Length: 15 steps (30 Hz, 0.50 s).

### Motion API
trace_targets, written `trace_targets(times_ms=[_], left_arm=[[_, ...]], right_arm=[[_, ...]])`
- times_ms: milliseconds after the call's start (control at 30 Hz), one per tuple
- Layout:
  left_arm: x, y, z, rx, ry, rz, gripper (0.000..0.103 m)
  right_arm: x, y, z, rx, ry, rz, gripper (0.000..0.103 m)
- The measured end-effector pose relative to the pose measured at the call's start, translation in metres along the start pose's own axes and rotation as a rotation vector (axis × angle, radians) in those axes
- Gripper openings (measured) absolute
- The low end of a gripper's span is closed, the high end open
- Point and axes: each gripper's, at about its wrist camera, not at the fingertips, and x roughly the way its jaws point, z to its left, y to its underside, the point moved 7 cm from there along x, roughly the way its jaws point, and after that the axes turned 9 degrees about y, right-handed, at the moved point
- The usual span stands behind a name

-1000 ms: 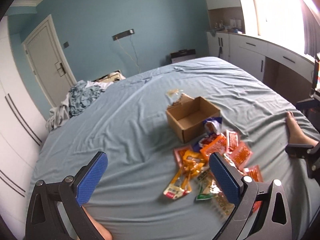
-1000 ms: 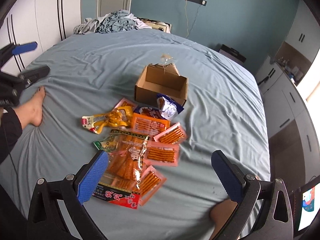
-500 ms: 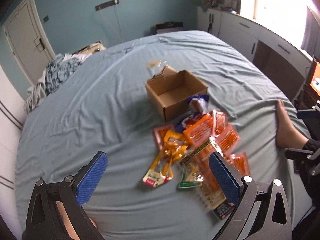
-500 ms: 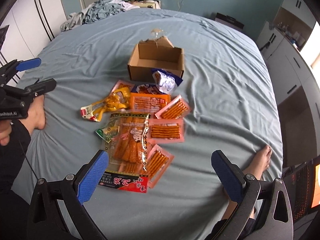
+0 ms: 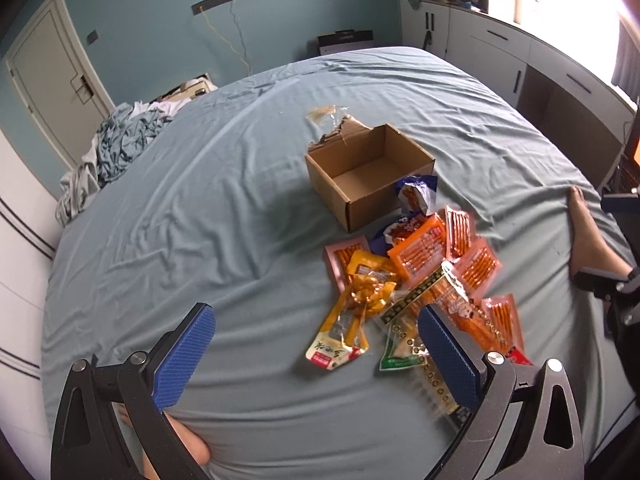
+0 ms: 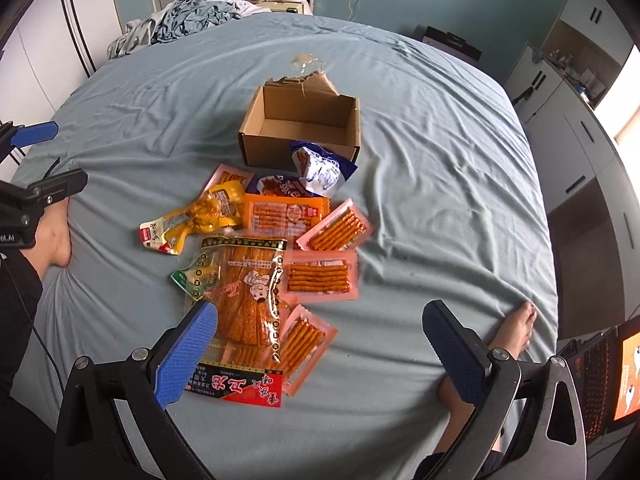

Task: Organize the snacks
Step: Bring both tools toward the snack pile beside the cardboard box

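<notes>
An open, empty cardboard box (image 5: 370,176) (image 6: 302,130) stands on the blue bed sheet (image 5: 200,220). In front of it lies a heap of snack packs: a blue-white bag (image 6: 322,166) against the box, a yellow pack (image 5: 352,312) (image 6: 200,218), an orange pack (image 6: 286,214), several pink stick packs (image 6: 320,276), and a large spicy-strip pack (image 6: 244,304). My left gripper (image 5: 316,344) is open and empty, held above the near side of the heap. My right gripper (image 6: 320,340) is open and empty above the heap's near end.
A pile of clothes (image 5: 116,144) lies at the bed's far corner. Clear plastic wrap (image 6: 306,64) lies behind the box. Bare feet rest on the sheet (image 5: 588,232) (image 6: 516,328). White cabinets (image 5: 520,64) line the wall beyond the bed.
Both grippers have tipped down and drawn closer over the bed, so the box and snack heap now appear nearer and more central. Nothing was grasped; the snacks have not moved.
</notes>
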Motion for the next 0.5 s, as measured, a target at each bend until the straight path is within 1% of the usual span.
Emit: trace_targets(times_ms=[167,300,400,500], left_arm=[[0.003,0.0,-0.007,0.032,-0.007,0.006,0.103],[0.002,0.0,-0.013,0.06,-0.006,-0.008,0.103],[0.003,0.001,-0.018,0.108,-0.033,-0.016,0.103],[0.005,0.002,-0.025,0.141,-0.029,-0.01,0.103]], right_arm=[[0.003,0.004,-0.005,0.017,-0.022,0.022,0.103],[0.005,0.006,-0.005,0.001,-0.05,0.063,0.103],[0.007,0.004,-0.008,-0.013,-0.044,0.067,0.103],[0.01,0.002,-0.011,-0.012,-0.031,0.071,0.103]])
